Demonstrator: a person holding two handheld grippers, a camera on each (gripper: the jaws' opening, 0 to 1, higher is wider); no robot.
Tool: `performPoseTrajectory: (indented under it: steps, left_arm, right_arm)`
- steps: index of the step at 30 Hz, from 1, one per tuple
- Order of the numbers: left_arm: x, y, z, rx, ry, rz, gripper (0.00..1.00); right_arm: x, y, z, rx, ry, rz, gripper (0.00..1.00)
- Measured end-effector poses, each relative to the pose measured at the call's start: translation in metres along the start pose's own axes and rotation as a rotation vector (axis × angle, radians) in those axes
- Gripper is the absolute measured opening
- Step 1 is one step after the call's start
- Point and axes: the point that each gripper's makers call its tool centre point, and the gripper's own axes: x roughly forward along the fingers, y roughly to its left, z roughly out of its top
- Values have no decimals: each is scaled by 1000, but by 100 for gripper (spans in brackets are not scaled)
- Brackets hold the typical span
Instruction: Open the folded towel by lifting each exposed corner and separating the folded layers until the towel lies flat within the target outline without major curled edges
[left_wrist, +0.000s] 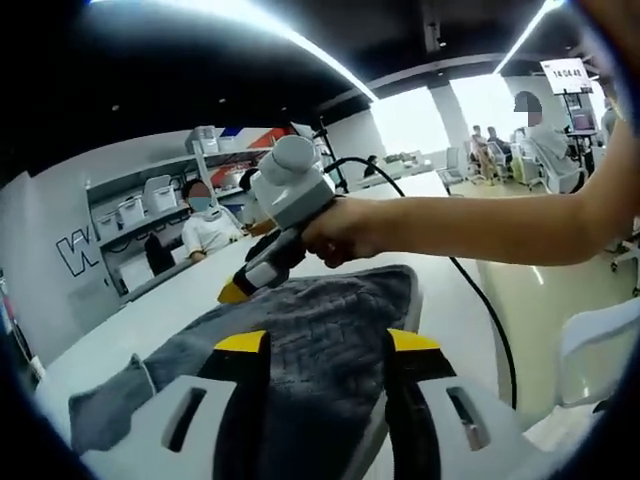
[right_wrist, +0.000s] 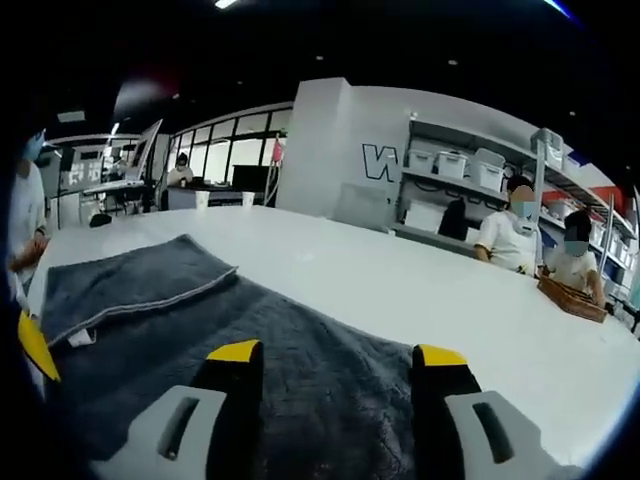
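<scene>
A dark grey towel (left_wrist: 320, 315) lies on the white table (left_wrist: 170, 300). In the left gripper view my left gripper (left_wrist: 328, 342) stands open low over its near part, the cloth showing between the yellow-tipped jaws. The right gripper (left_wrist: 240, 288), held in a hand, comes in from the right with its yellow tip down at the towel's far edge. In the right gripper view my right gripper (right_wrist: 338, 353) is open over the towel (right_wrist: 300, 350). A folded layer with a pale hem (right_wrist: 130, 280) lies on the left. The left gripper's yellow tip (right_wrist: 35, 345) shows at the left edge.
The table's bare white top (right_wrist: 420, 280) runs past the towel. Two people sit at its far side beside a wicker basket (right_wrist: 572, 298). Shelves with white bins (right_wrist: 470, 165) stand behind them. A black cable (left_wrist: 490, 310) trails off the right gripper, and a white chair (left_wrist: 600, 340) stands right.
</scene>
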Motion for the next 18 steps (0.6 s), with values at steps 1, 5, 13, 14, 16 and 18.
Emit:
performPoseTrajectory:
  steps: [1,5,13,14,16,18]
  left_arm:
    - [-1,1,-1,0,3,1,43]
    - [-4,3,-5,1,15,9,43]
    - [-13,8,-12,7,35,24,43]
    - [-14,8,-12,6,36,23,43]
    - [-15,8,-13,5,39,22,43]
    - [-19,8,-14,5,44,19,43]
  right_arm:
    - [0,0,0,2,1,2,54]
    - [0,4,-1,10,1,8,53]
    - [3,15,-1,9,1,26,50]
    - [4,16,-1,8,1,28,50]
    - [5,19,-2,7,3,34,50]
    - [6,23,-2,5,5,40,50]
